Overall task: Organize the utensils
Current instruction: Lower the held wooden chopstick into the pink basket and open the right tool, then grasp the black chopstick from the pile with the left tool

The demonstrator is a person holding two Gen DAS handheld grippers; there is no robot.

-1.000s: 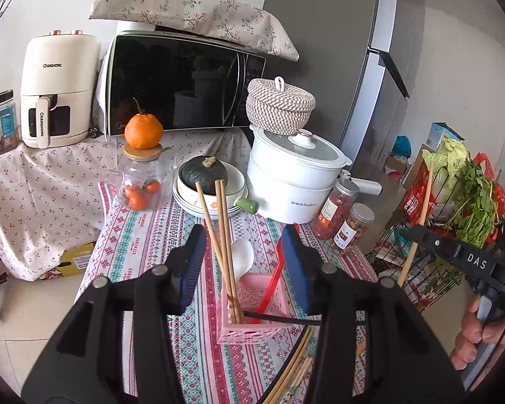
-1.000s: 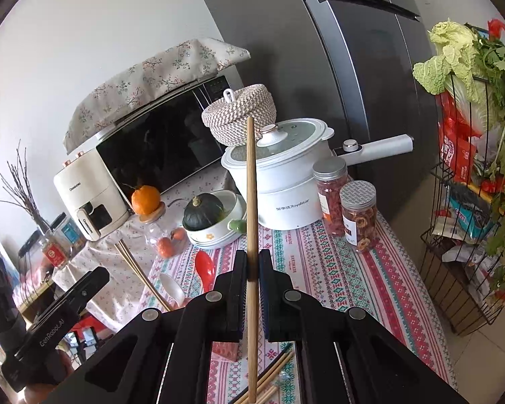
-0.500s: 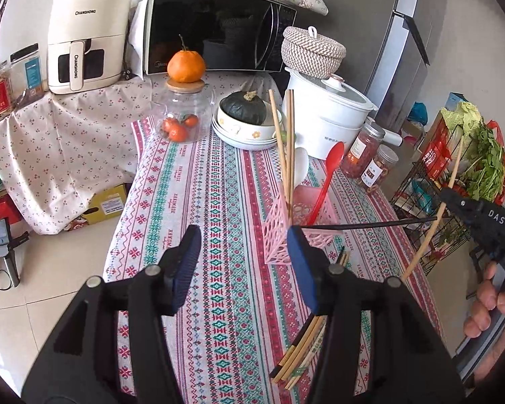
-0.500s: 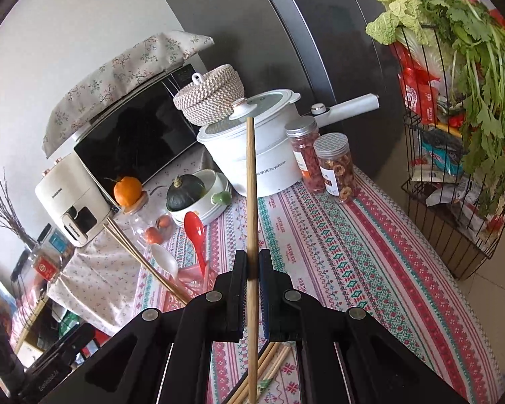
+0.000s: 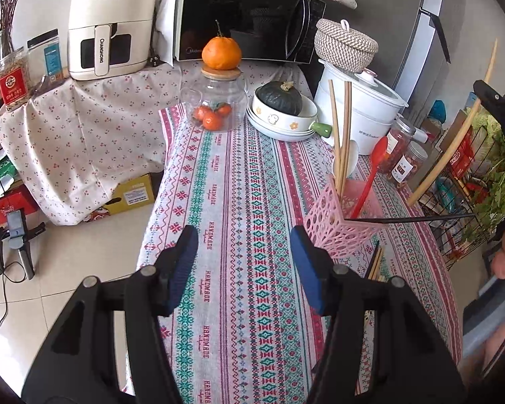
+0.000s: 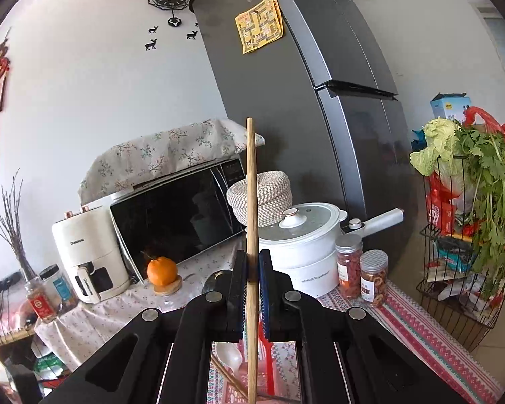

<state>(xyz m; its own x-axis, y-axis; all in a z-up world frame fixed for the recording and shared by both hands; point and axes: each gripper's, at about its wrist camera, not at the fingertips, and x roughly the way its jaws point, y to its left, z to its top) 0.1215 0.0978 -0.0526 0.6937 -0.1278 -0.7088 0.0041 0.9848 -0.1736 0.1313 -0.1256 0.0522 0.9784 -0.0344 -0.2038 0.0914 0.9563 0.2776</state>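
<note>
Two grippers: your left gripper (image 5: 244, 266) is spread wide, holding nothing, low centre over bare tablecloth (image 5: 225, 202). Your right gripper (image 6: 251, 281) pinches one chopstick (image 6: 251, 202) upright, its tip high against the fridge (image 6: 286, 101). Pink holder (image 5: 340, 222) sits tilted right of centre near the cloth's right edge, with two chopsticks (image 5: 340, 134), a white spoon (image 5: 351, 158) and a red spoon (image 5: 373, 171) in it. Loose chopsticks (image 5: 375, 264) lie just below it. Left half of cloth is open.

Bare cloth (image 5: 239, 202) left of pink holder (image 5: 340, 232).
</note>
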